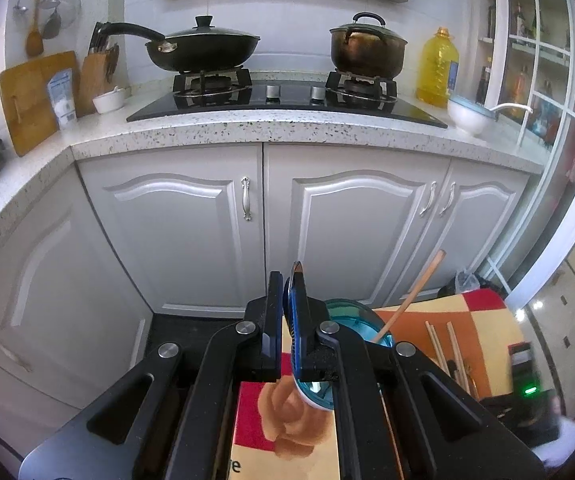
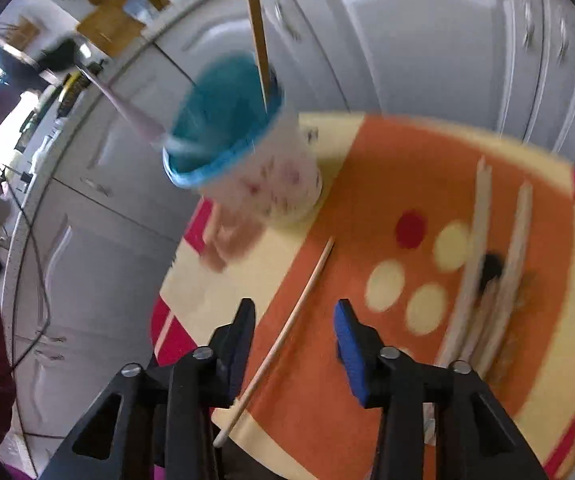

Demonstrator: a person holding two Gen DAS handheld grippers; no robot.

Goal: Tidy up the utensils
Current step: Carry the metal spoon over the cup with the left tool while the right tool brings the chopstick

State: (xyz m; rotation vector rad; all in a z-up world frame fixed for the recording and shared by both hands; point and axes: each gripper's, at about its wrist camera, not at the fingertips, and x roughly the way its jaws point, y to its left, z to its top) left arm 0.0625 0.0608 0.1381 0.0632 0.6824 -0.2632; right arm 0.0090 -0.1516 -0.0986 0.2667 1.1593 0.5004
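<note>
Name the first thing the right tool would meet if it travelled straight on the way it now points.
Probably the single chopstick lying between the open right tool fingers on the patterned mat; depth is blurred, so the mat itself could come first.

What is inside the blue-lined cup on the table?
One wooden chopstick stands inside the blue-lined cup, leaning on its rim. The cup's bottom is blurred, so anything smaller there cannot be seen.

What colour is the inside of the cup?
Blue inside the cup, with a white, speckled outside; the right wrist view shows it best.

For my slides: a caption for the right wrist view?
Open right gripper over a loose chopstick, blue-lined cup beyond.
</note>
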